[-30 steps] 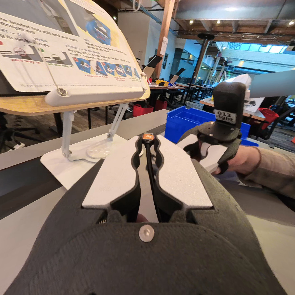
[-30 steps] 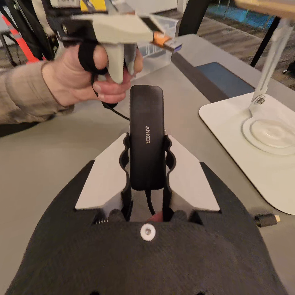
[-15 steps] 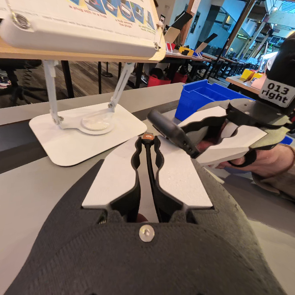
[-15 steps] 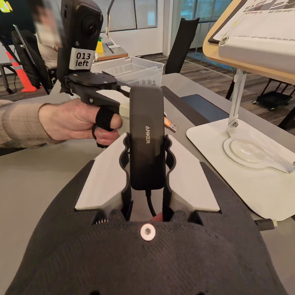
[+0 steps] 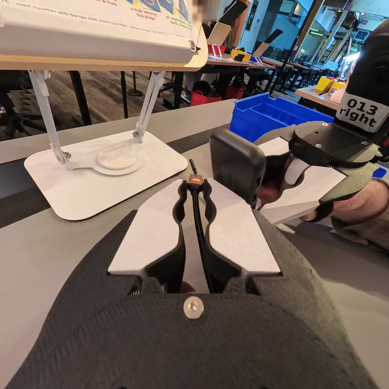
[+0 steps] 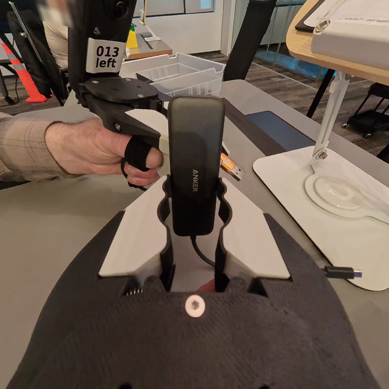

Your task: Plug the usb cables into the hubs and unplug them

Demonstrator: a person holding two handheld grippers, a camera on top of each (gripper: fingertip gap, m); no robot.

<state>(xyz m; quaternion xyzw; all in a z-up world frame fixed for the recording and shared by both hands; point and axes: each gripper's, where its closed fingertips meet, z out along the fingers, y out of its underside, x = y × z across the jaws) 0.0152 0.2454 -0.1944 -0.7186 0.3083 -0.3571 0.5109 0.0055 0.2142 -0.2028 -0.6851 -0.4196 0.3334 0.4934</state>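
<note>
Right now the left gripper (image 5: 194, 185) is pinching its two fingers onto a braided black usb cable (image 5: 197, 212), gripping it just behind the orange plug (image 5: 195, 180) that is poking out past the fingertips. From the right wrist view that same plug (image 6: 231, 166) is showing its silver metal end, pointing out to the right from behind the hub and sitting bare in the air, not in any port. The right gripper (image 6: 194, 189) is squeezing the long sides of a black hub (image 6: 195, 164), holding it clamped lengthwise between the fingers, with the hub's own thin cord (image 6: 201, 252) trailing back between them. In the left wrist view the hub (image 5: 235, 166) is hanging just to the right of the plug, close but apart, with port openings along its edge facing the left gripper. A hand (image 6: 88, 147) in a plaid sleeve is wrapping the left gripper's handle. Further out, a white stand base (image 5: 101, 172) is sitting on the grey table (image 5: 42, 242), carrying a tilted board with a printed sheet. A second dark connector (image 6: 341, 271) is lying at the edge of that base. A blue bin (image 5: 273, 117) is standing behind the hub, and a clear bin (image 6: 181, 73) is standing behind the left gripper.
</note>
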